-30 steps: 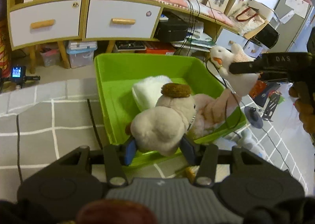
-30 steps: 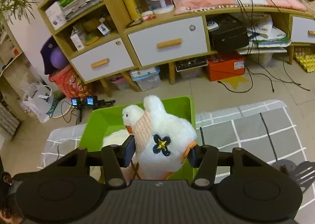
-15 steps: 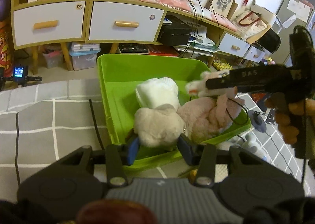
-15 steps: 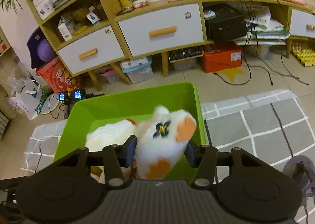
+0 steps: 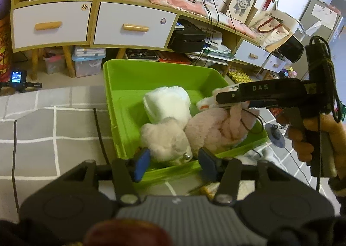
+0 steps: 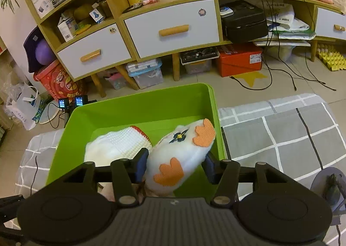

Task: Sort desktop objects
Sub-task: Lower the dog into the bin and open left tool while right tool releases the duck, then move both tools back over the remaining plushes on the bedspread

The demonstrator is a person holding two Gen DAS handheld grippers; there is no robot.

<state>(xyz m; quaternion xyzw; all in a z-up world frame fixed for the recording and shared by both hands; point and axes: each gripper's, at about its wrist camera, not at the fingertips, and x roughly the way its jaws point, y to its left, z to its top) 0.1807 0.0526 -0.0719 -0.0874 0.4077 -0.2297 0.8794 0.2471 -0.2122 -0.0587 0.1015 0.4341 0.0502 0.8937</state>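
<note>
A green plastic bin (image 5: 129,77) stands on the grey checked cloth. In it lie a beige plush animal (image 5: 164,137), a pink plush (image 5: 216,131) and a white knitted plush (image 5: 166,105). My left gripper (image 5: 175,164) is open at the bin's near rim, its blue pads either side of the beige plush and apart from it. My right gripper (image 6: 176,164) is over the bin (image 6: 151,105), with a white duck plush (image 6: 179,155) with orange feet between its pads; the duck lies tipped over. The right gripper also shows in the left wrist view (image 5: 220,98).
A wooden cabinet with white drawers (image 6: 173,27) stands behind the bin, with boxes and cables under it. A black cable (image 5: 99,129) lies on the cloth left of the bin. A round grey stand (image 6: 328,183) is at the right.
Both plushes came down into the bin. My left gripper opened and let go of the beige plush. The duck tipped over and sank lower in the right gripper, whose jaws widened.
</note>
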